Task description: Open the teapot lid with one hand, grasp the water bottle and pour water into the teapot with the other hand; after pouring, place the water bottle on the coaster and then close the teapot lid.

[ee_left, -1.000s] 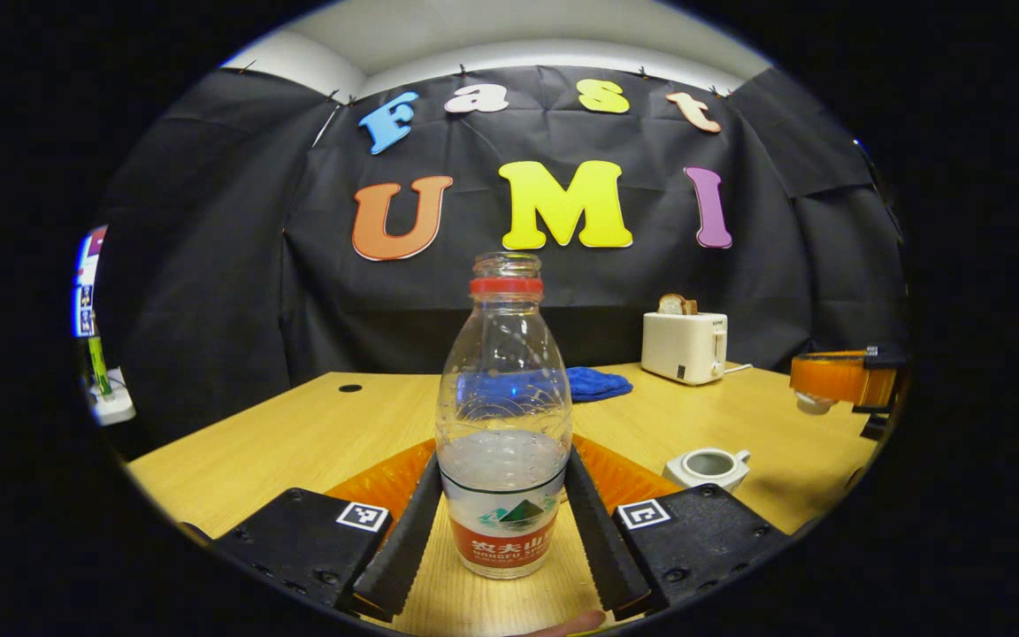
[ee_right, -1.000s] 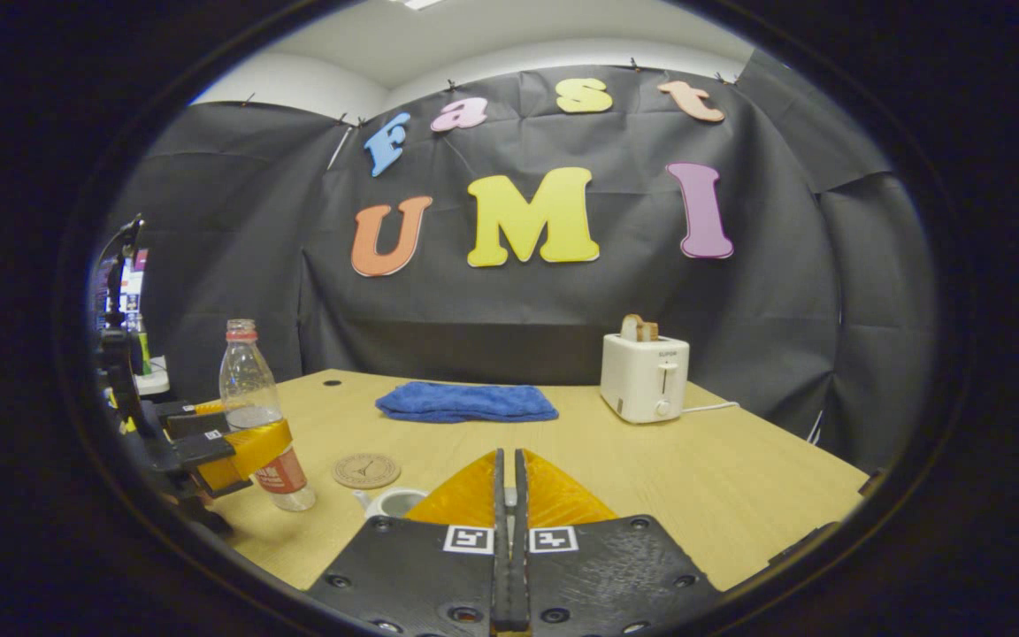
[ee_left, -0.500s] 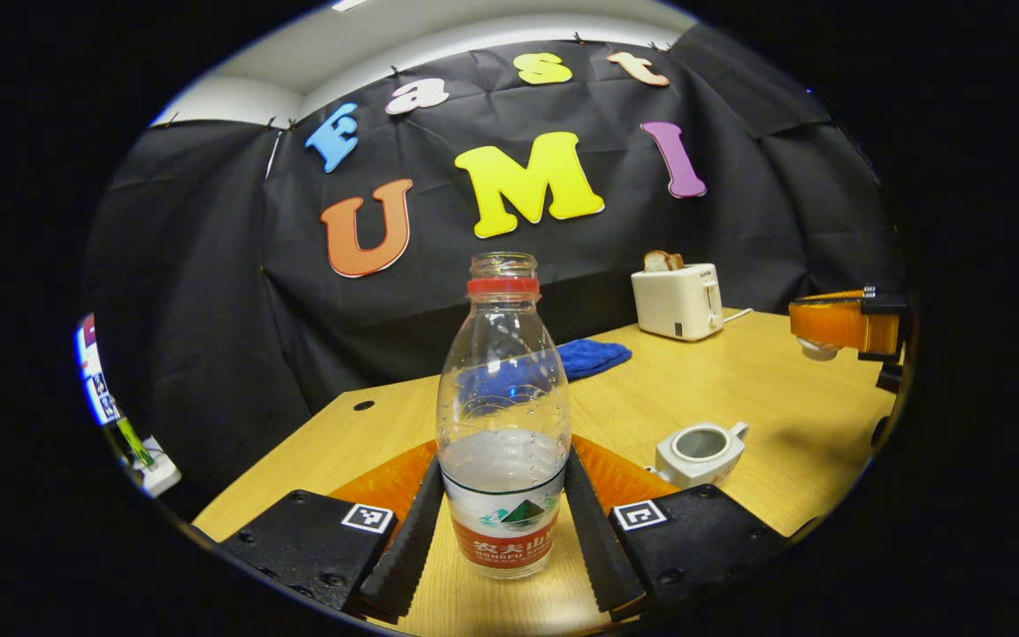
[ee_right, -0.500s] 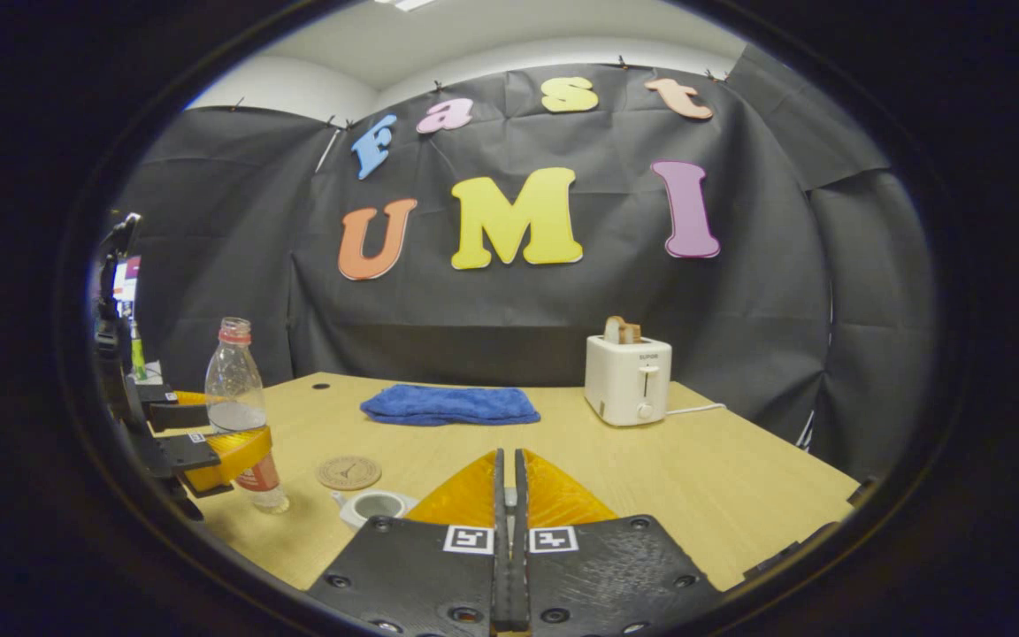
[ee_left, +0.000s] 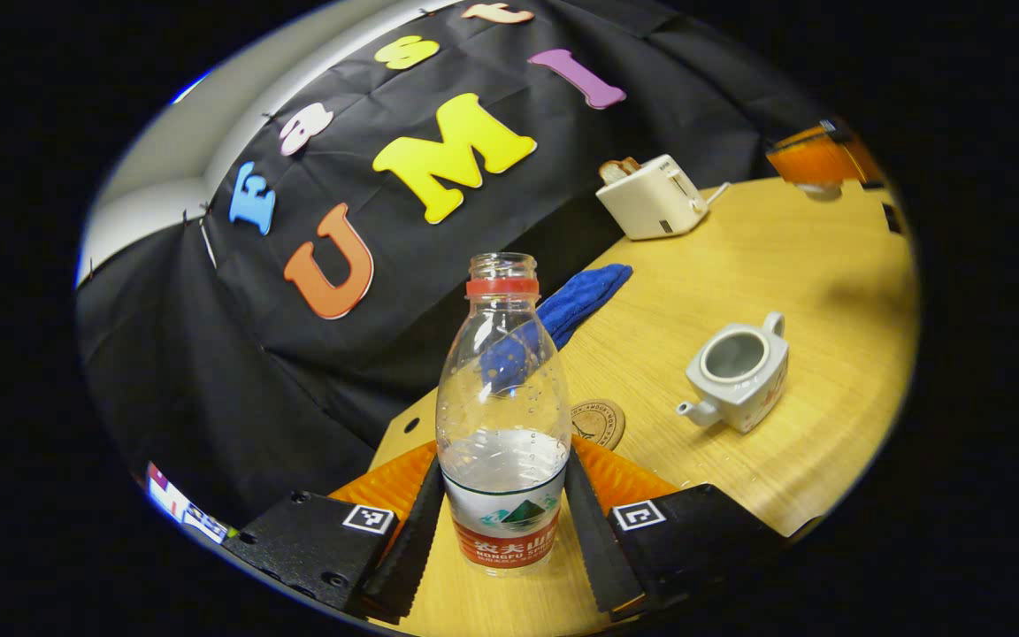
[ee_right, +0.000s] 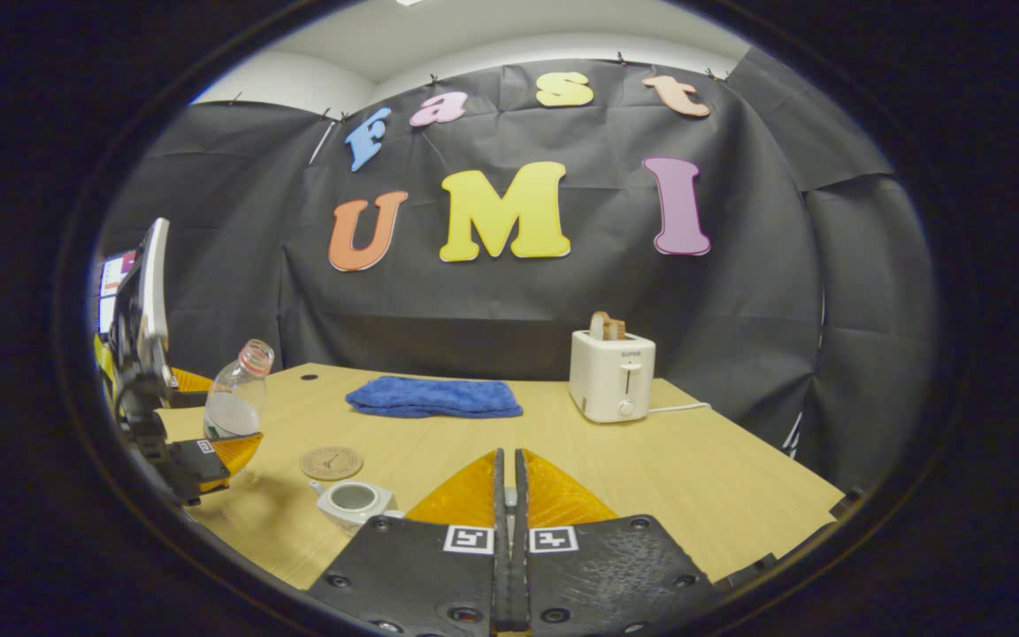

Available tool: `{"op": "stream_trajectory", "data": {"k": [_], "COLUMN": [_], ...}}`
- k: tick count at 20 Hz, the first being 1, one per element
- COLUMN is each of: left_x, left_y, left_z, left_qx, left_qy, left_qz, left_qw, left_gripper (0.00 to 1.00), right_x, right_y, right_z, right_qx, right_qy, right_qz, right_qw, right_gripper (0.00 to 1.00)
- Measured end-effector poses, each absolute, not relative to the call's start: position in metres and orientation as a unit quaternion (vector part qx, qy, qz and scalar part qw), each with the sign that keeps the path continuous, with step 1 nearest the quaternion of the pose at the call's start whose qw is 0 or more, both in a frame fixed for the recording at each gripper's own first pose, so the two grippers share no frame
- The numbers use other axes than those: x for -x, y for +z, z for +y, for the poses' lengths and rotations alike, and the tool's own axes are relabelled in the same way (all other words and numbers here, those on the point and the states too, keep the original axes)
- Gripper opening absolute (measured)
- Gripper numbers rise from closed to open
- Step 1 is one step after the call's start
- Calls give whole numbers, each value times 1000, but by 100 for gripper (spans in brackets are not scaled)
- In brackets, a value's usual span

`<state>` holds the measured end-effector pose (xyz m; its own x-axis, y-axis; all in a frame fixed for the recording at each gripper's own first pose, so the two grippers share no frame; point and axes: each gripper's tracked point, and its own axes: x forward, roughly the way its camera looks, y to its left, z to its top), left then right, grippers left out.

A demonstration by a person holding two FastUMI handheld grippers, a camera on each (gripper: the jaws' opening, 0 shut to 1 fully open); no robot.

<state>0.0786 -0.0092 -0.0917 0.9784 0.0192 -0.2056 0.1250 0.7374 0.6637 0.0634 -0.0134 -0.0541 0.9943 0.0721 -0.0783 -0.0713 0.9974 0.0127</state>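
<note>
My left gripper is shut on the lower part of a clear, uncapped water bottle with a red neck ring, about a third full. In the right gripper view the bottle leans toward the table's middle, off the table, in the left gripper. The white teapot stands open on the table, right of the bottle; it is also low in the right gripper view as the teapot. A round coaster lies between them. My right gripper is shut; farther off, the right gripper holds the white lid up above the table.
A blue cloth lies at the back of the wooden table, and a white toaster with toast stands at the back right, its cord trailing right. A screen stands past the table's left edge.
The left gripper has lifted the bottle off the table and tilted it toward the teapot. The right gripper stays shut and has drifted slightly.
</note>
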Motion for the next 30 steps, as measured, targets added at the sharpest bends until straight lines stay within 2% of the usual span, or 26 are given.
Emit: {"op": "stream_trajectory", "data": {"k": [6, 13, 15, 23, 26, 30], "left_x": [-81, -75, -76, -77, -79, -76], "left_y": [-94, -105, -107, -96, -88, -85], "left_z": [-9, -25, -24, -26, -28, -32], "left_qx": [-531, -652, -679, -738, -776, -801], "left_qy": [-25, -58, -59, -51, -48, -50], "left_qz": [89, 100, 109, 115, 110, 116], "left_qw": [842, 749, 724, 663, 619, 585], "left_gripper": [74, 74, 74, 74, 74, 74], "right_x": [-64, -62, -62, -61, -61, -61], "right_y": [-53, -49, -48, -48, -47, -47], "right_z": [-31, -37, -39, -47, -56, -59], "right_qx": [-14, -8, -5, -6, -16, -28], "right_qy": [31, 31, 25, 24, 22, 26], "right_qz": [49, 47, 45, 49, 51, 57], "right_qw": [998, 998, 999, 999, 998, 998], "right_gripper": [0, 0, 0, 0, 0, 0]}}
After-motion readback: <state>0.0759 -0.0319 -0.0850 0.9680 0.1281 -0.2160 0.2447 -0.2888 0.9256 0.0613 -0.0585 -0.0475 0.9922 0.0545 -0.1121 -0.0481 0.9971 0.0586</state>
